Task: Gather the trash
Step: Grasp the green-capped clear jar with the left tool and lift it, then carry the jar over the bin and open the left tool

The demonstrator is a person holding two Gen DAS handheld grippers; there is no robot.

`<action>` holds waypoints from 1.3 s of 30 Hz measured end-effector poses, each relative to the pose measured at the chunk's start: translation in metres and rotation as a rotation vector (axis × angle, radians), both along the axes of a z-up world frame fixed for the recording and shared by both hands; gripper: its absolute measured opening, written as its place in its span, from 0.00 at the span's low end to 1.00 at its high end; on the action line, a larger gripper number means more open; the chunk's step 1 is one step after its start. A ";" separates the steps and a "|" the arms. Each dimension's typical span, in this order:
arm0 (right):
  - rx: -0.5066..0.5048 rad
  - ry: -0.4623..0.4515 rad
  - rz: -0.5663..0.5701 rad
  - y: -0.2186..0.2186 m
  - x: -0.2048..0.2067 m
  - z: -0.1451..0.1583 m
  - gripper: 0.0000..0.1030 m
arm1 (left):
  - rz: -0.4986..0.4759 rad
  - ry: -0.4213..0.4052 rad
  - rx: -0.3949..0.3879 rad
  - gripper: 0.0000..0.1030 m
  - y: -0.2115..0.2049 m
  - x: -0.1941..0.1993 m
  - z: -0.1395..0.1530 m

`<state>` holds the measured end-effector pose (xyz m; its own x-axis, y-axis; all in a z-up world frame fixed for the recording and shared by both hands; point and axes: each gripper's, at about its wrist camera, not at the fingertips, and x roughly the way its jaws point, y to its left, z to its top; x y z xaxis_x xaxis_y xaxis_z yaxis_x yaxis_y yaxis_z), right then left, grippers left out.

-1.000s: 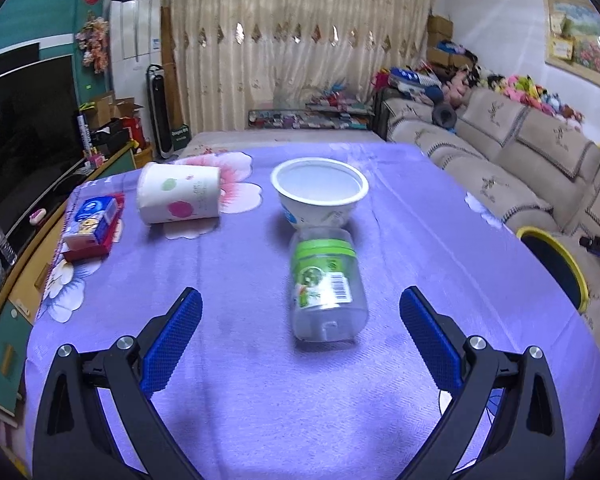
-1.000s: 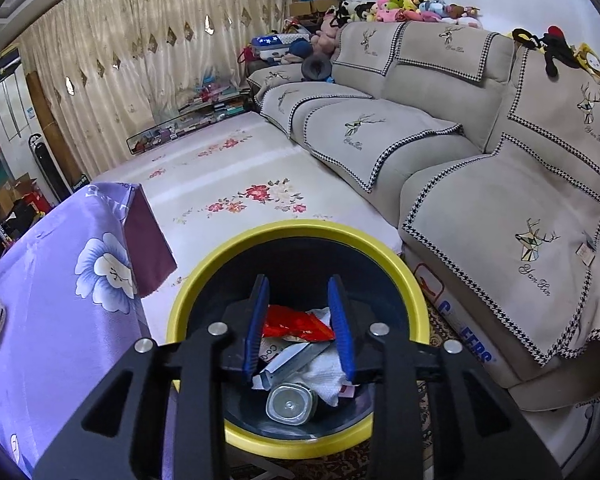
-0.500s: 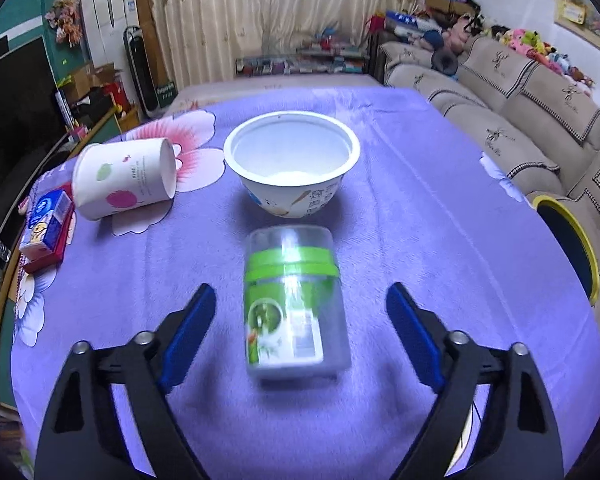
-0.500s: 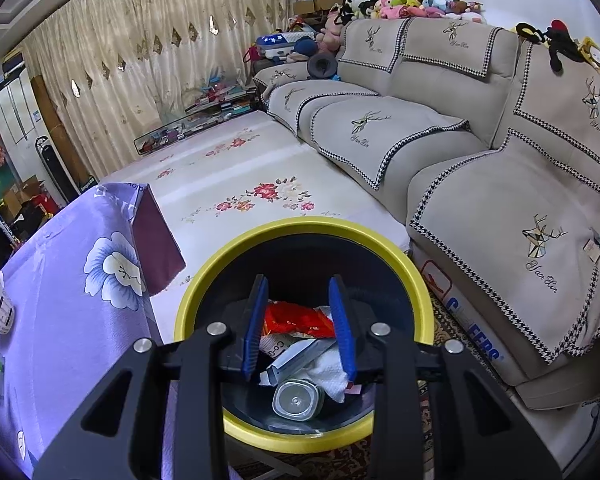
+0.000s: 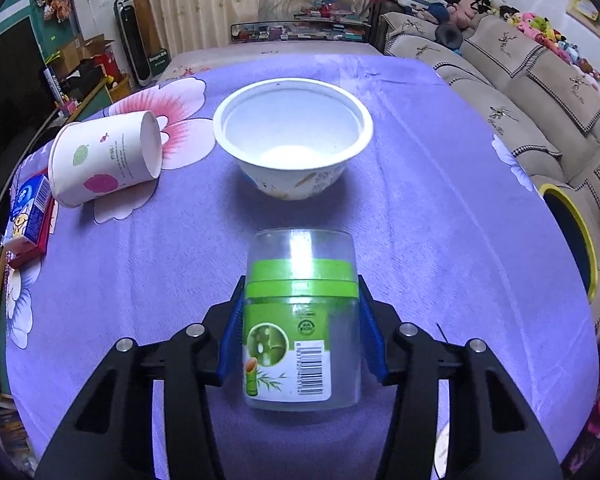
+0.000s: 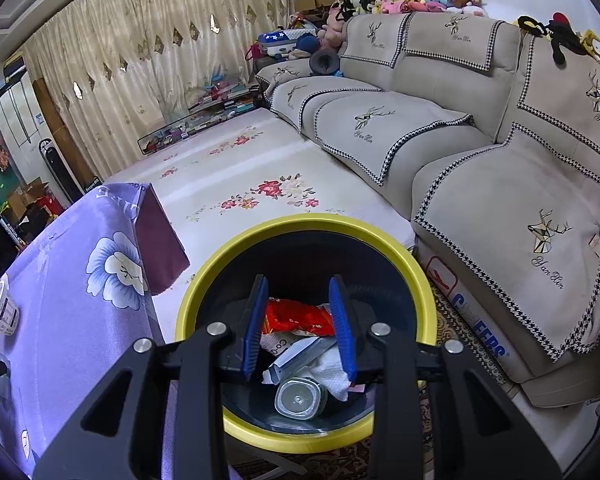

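A clear plastic jar (image 5: 300, 364) with a green band and a label lies on its side on the purple tablecloth (image 5: 440, 208). My left gripper (image 5: 301, 296) straddles it, its jaws closing, and both blue pads touch the jar's sides. Beyond the jar stand a white paper bowl (image 5: 292, 184) and a tipped paper cup (image 5: 100, 160). My right gripper (image 6: 298, 282) hangs open over the yellow-rimmed black bin (image 6: 300, 224), with nothing between its fingers. A red wrapper (image 6: 300, 316), white tissue (image 6: 332, 364) and a small jar (image 6: 300, 396) lie in the bin.
A small blue carton (image 5: 28, 208) on a red box sits at the table's left edge. The bin (image 5: 580, 232) stands off the table's right side, in front of a beige sofa (image 6: 500, 200). A floral rug (image 6: 240, 176) covers the floor beyond.
My left gripper moved forward and down over the jar, and its wide jaws narrowed until the pads reached the jar's sides. The right gripper stayed over the bin.
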<state>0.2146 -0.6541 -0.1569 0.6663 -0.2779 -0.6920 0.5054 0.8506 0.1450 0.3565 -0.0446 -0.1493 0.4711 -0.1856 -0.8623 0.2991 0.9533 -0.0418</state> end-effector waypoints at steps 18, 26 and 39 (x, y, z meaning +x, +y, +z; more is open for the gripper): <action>0.006 -0.025 0.031 -0.008 -0.018 0.005 0.30 | -0.394 -0.104 -0.105 0.48 -0.175 -0.072 0.068; -0.010 -0.033 0.025 -0.036 -0.044 0.012 0.30 | -0.568 -0.087 -0.119 0.48 -0.312 -0.078 0.060; 0.016 -0.061 -0.050 -0.076 -0.069 0.014 0.30 | -0.622 0.039 -0.105 0.49 -0.447 -0.056 -0.003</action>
<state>0.1453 -0.7305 -0.1431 0.6927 -0.3011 -0.6553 0.5369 0.8220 0.1898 0.3001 -0.4917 -0.1520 0.2160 -0.4994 -0.8390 0.7927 0.5914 -0.1480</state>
